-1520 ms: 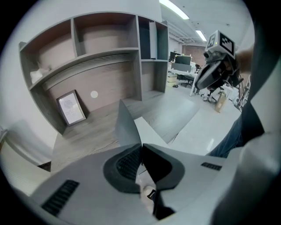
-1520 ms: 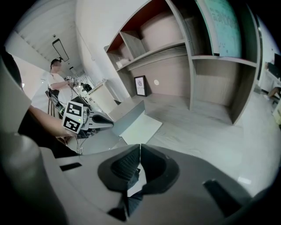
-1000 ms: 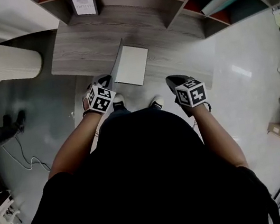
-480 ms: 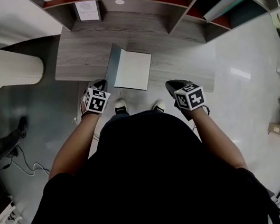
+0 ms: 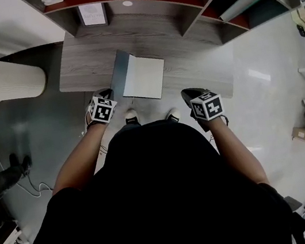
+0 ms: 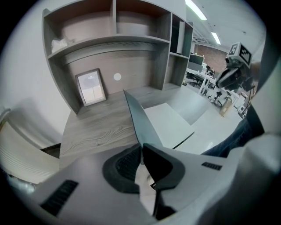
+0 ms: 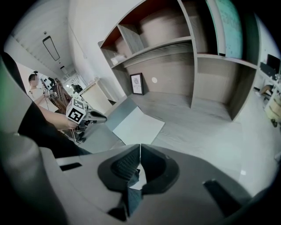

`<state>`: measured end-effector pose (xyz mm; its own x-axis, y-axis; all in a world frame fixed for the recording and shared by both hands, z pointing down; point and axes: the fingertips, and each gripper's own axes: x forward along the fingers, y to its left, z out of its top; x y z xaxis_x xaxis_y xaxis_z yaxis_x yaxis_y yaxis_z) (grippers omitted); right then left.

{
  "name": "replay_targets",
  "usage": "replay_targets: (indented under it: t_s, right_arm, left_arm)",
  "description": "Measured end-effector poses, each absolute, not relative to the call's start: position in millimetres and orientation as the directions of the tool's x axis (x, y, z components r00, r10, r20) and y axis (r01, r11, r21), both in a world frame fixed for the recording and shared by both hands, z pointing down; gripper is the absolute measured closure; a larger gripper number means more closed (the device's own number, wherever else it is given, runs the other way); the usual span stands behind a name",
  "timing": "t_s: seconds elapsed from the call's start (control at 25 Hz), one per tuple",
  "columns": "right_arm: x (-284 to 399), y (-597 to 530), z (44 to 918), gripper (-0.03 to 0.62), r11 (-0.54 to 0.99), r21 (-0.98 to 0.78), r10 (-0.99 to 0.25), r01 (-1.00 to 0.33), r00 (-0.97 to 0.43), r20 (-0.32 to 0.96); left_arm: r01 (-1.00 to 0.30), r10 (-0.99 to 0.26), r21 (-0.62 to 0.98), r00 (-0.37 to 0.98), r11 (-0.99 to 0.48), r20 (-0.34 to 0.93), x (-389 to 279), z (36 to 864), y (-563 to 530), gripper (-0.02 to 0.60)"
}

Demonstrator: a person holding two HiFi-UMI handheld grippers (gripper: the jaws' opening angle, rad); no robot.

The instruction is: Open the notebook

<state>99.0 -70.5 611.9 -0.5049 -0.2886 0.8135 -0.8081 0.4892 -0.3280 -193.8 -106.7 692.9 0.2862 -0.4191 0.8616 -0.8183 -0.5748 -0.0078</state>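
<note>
Left jaws tight on notebook cover (image 6: 139,121)

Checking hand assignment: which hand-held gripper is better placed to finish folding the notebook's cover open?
Left. The left hand-held gripper pinches the raised cover at its edge. The right hand-held gripper is shut on nothing and sits apart from the notebook, off to its right.
</note>
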Motion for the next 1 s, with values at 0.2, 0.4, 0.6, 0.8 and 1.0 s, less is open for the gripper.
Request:
replay_targets:
  t_s: [0.2, 0.4, 0.6, 0.8, 1.0]
  right_arm:
    - [99.8, -68.3, 615.7, 0.591, 0.46, -0.325, -0.293, -0.826, -0.488, 0.822]
    - [103.8, -67.5, 620.2, 0.591, 0.43, -0.325, -0.296, -0.843, -0.471, 0.831]
    - [103.4, -66.5, 622.8, 0.591, 0.407, -0.323, -0.296, -0.854, -0.459, 0.838]
    - [99.4, -65.1, 627.7, 0.591, 0.388, -0.329, -0.289, -0.861, -0.452, 0.844]
    - [94.3, -64.2, 630.3, 0.591, 0.374, -0.334, -0.287, -0.865, -0.45, 0.845]
  left_arm:
    - [-0.82, -0.393, 0.004, 0.278, -0.572, 0.876, -204.8, 704.6, -108.7, 0.554]
    - [-0.814, -0.374, 0.009, 0.276, -0.58, 0.886, -212.7, 716.9, -112.6, 0.552]
    - [-0.805, -0.345, 0.016, 0.272, -0.593, 0.898, -219.6, 726.1, -112.8, 0.551]
    - [-0.795, -0.32, 0.025, 0.272, -0.606, 0.907, -224.4, 735.7, -113.4, 0.551]
    - [-0.781, -0.297, 0.032, 0.275, -0.623, 0.914, -229.4, 745.8, -113.7, 0.549]
